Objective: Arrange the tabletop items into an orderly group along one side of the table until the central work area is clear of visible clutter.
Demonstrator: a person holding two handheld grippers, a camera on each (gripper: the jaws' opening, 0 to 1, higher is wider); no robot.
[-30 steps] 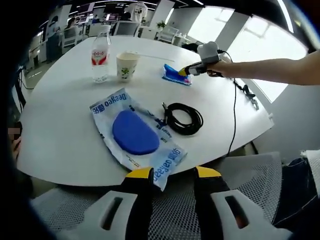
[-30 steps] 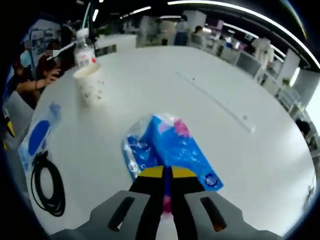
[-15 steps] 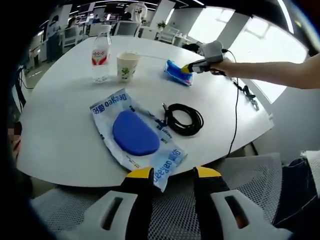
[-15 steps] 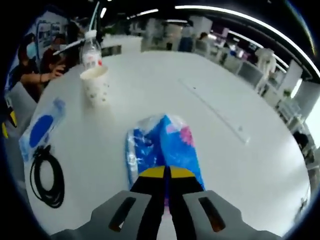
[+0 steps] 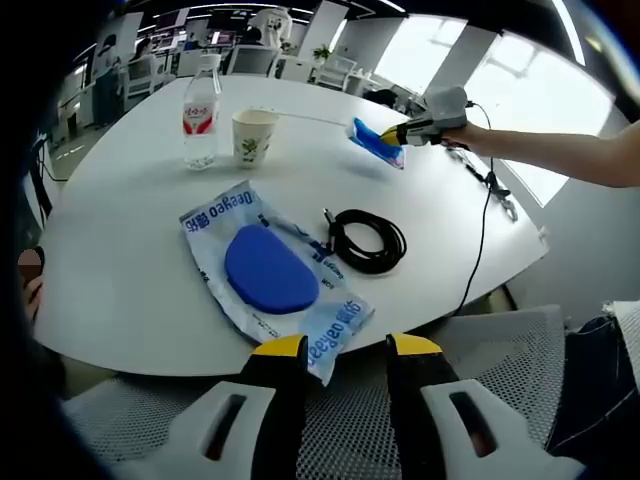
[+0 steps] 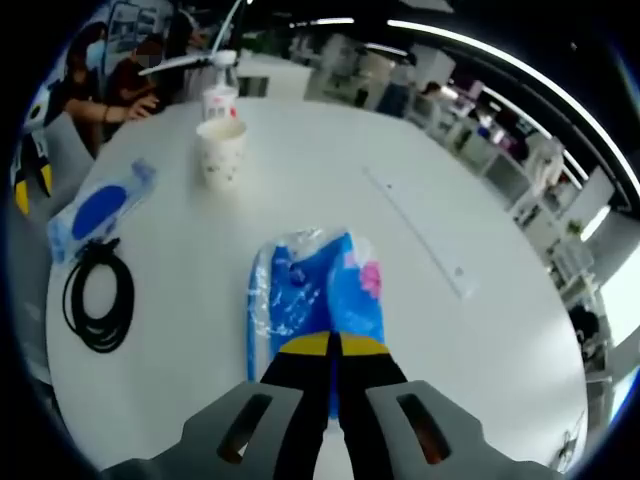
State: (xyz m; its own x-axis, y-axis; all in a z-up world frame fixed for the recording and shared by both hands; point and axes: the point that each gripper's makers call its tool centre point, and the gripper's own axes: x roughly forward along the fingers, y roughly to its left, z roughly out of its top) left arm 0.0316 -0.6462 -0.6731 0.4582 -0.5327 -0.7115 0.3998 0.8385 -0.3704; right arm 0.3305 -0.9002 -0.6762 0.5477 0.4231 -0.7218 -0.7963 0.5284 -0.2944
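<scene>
My right gripper (image 6: pixel 330 346) is shut on a blue tissue pack (image 6: pixel 315 290) and holds it up off the white table (image 6: pixel 480 330). From the left gripper view that pack (image 5: pixel 378 141) hangs at the far side, pinched by the right gripper (image 5: pixel 397 134). A paper cup (image 5: pixel 253 135) and a water bottle (image 5: pixel 201 112) stand side by side at the far left. A blue pad in a clear wrapper (image 5: pixel 268 265) lies near the front edge, with a coiled black cable (image 5: pixel 368 237) to its right. My left gripper (image 5: pixel 347 347) stands open below the table edge, over a mesh chair.
A grey mesh chair (image 5: pixel 340 430) sits under my left gripper. A thin black cord (image 5: pixel 470 240) trails from the right gripper over the table's edge. The cup (image 6: pixel 221 150), wrapped pad (image 6: pixel 98 208) and cable (image 6: pixel 98 310) lie left of the held pack. A person (image 6: pixel 120 85) sits beyond the table.
My right gripper has lifted the tissue pack off the table and carried it up and away. The left gripper and the other items have stayed put.
</scene>
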